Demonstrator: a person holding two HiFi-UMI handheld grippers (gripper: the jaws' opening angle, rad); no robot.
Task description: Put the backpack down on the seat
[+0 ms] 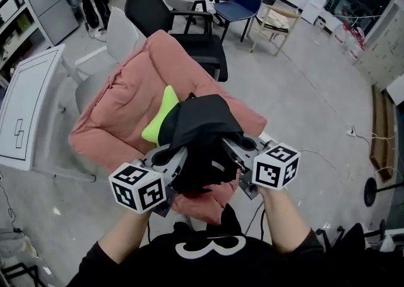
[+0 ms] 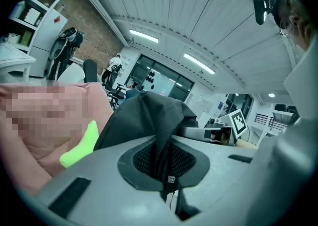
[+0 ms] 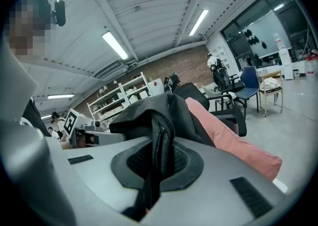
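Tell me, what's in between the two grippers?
The black backpack. The left gripper and the right gripper each pinch its fabric from one side. The head view shows it best.

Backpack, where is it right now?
In the head view the black backpack is in the middle, pinched between the left gripper and the right gripper, over the front of the pink seat.
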